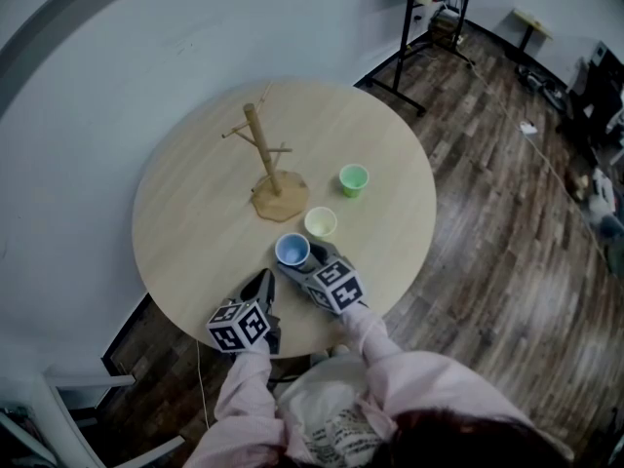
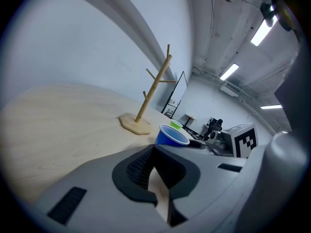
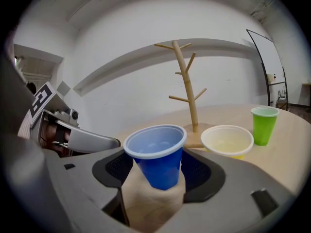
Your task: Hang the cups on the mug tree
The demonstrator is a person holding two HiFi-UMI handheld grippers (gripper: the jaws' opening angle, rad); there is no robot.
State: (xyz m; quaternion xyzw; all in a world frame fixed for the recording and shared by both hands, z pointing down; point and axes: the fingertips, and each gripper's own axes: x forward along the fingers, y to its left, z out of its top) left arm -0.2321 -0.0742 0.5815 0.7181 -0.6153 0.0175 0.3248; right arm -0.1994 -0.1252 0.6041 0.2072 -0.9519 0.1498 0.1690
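Cups of three colours stand on the round pale wooden bench (image 1: pixel 195 213), none of them on the wooden mug tree (image 1: pixel 265 154), whose pegs are all bare. The tree stands upright on its flat base a little left of the bench's middle. The green cup (image 1: pixel 353 179) stands to the right of that base, apart from it. The yellow cup (image 1: pixel 320 222) stands nearer, just beside the base's near right edge. The blue cup (image 1: pixel 292 250) is the nearest of the three, close to the yellow cup, mouth up.

The right claw (image 3: pixel 156 164) reaches in from the near side and has the blue cup between its jaws. In the right gripper view the dark ribbed pads (image 3: pixel 194 171) sit against the cup's wall under the rim on both sides, so the claw is clamped on it. The cup is upright, and whether its bottom is on the bench or just off it cannot be told.

The left claw (image 1: pixel 263 279) is over the near edge of the bench, to the left of the right claw and apart from the blue cup. In the left gripper view its jaws meet at their tips with nothing between them; only a sliver of bench shows behind the tips.

Pink sleeves (image 1: pixel 390 359) run back from both grippers toward the person. Dark wooden floor (image 1: pixel 487 242) lies to the right of the bench.
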